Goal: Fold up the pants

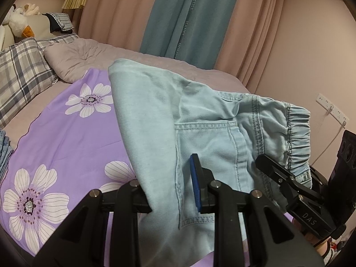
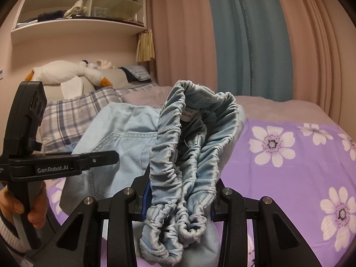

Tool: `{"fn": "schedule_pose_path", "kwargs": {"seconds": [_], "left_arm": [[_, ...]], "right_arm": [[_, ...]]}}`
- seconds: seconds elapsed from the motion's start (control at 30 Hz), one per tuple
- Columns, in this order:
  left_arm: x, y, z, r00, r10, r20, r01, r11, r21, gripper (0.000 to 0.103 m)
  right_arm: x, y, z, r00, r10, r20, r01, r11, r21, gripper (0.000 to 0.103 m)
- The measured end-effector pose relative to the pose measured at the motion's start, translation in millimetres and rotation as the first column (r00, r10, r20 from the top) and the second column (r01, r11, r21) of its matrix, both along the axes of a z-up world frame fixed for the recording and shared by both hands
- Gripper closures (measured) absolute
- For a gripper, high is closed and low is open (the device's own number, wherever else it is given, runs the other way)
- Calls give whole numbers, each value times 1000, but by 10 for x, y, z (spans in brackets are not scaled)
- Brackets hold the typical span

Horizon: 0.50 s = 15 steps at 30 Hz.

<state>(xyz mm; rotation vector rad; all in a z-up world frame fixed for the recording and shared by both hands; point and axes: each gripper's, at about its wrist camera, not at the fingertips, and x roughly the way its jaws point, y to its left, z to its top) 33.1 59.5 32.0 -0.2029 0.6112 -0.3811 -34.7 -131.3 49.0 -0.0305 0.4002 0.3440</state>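
Observation:
Light blue denim pants (image 1: 169, 120) with an elastic waistband (image 2: 178, 173) are held up over a purple flowered sheet (image 1: 66, 138). My left gripper (image 1: 164, 189) is shut on the pants near a back pocket; one blue pad (image 1: 195, 184) shows, and the other finger is hidden under cloth. My right gripper (image 2: 178, 202) is shut on the bunched waistband, and it also shows in the left wrist view (image 1: 280, 175). The left gripper also shows in the right wrist view (image 2: 98, 158), held by a hand. A leg hangs back toward the bed.
Plaid pillows (image 1: 20, 75) and a grey pillow (image 1: 77, 60) lie at the head of the bed. A plush goose (image 2: 66, 71) sits on the headboard. Pink and teal curtains (image 1: 189, 15) hang behind. Shelves (image 2: 77, 6) are above. A wall socket (image 1: 331, 106) is on the right.

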Motion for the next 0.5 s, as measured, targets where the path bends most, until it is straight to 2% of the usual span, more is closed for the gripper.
{"fn": "schedule_pose_path", "kwargs": {"seconds": [0.5], "left_arm": [[118, 56, -12, 999, 42, -34, -41, 999, 30, 80]], "right_arm": [[123, 41, -31, 1000, 17, -6, -17, 1000, -2, 63]]}}
